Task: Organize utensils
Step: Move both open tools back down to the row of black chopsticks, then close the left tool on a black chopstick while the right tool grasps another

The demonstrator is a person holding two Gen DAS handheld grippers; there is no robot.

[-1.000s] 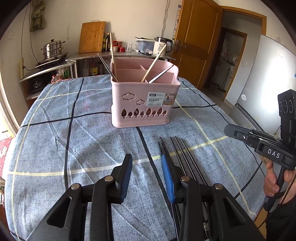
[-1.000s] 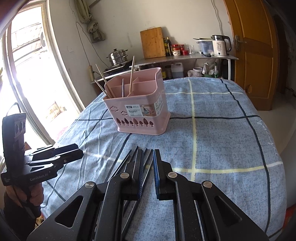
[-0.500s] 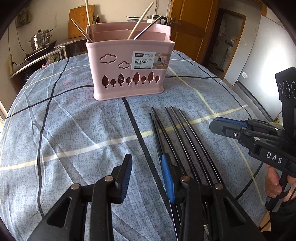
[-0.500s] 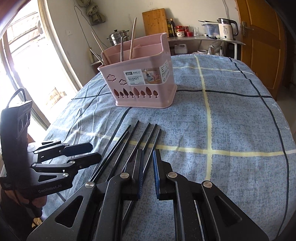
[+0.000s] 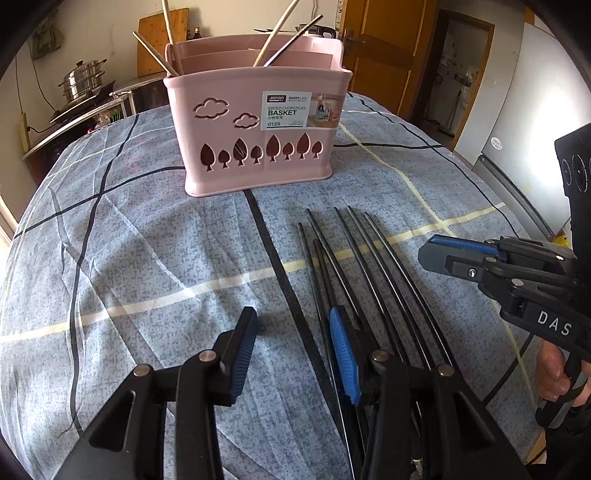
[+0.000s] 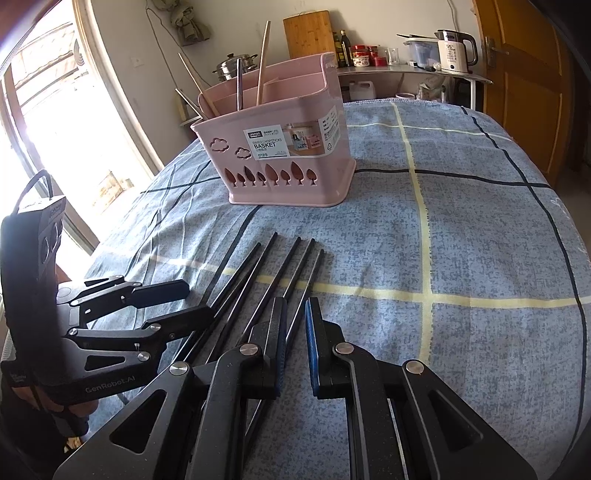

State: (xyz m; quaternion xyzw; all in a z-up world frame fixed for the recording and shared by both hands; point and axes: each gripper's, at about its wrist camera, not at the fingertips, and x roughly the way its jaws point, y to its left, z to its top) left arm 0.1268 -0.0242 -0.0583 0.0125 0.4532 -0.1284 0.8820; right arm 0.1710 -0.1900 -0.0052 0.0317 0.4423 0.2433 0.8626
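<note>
Several black chopsticks lie side by side on the blue checked cloth, also in the right wrist view. A pink divided chopstick basket stands behind them, holding wooden and metal chopsticks; it also shows in the right wrist view. My left gripper is open and empty, low over the cloth at the left side of the near ends of the chopsticks. My right gripper is open a narrow gap and empty, over the near ends of the right-hand chopsticks. Each gripper shows in the other's view.
The cloth-covered table curves down at its edges. Behind it are a counter with a kettle, a steamer pot, a cutting board, a wooden door and a window on the left.
Both grippers have moved down and forward toward the black chopsticks and the basket. The chopsticks and basket have not moved. The jaws keep the same openings.
</note>
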